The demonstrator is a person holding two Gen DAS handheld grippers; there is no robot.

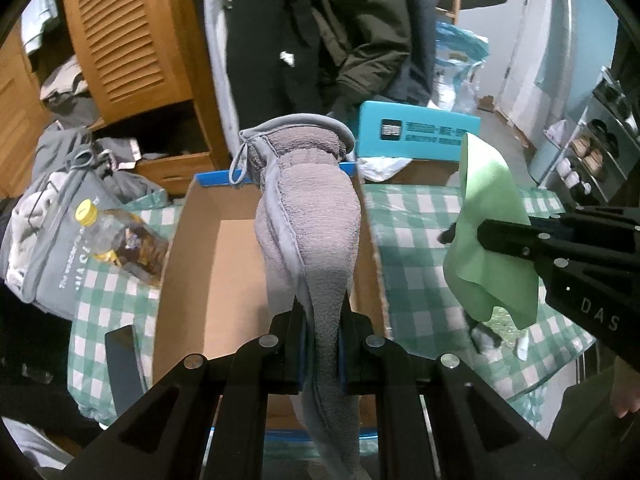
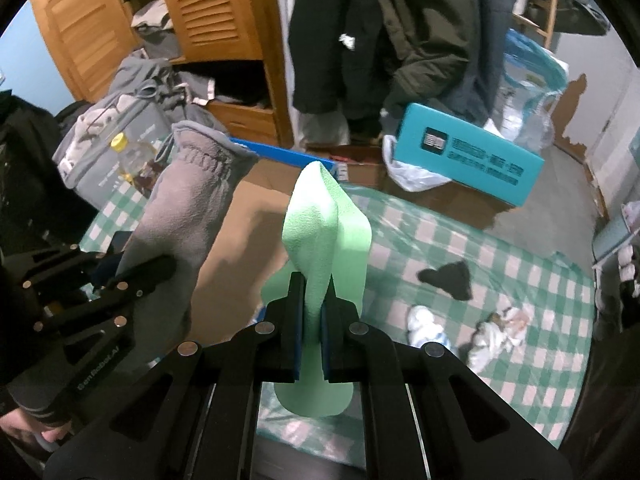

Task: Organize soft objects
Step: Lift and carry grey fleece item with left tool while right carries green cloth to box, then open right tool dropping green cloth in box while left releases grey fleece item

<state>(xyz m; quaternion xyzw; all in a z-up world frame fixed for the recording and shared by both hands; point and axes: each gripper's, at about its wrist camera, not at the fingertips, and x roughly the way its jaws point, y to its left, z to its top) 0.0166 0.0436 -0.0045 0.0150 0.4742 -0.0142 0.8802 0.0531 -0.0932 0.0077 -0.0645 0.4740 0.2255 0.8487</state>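
Pinching grey sock (image 1: pixel 316 216) – L gripper (image 1: pixel 322 344) jaws, over box (image 1: pixel 208 264)

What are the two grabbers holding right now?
Left gripper: shut on the grey cloth.
Right gripper: shut on the green cloth.

Box (image 1: pixel 208 264) on table (image 1: pixel 420 240); bottle (image 1: pixel 120 240) left of box; socks (image 2: pixel 464 328) right.

Left tongs (image 1: pixel 322 344), right tongs (image 2: pixel 311 320) clamped, angled down.
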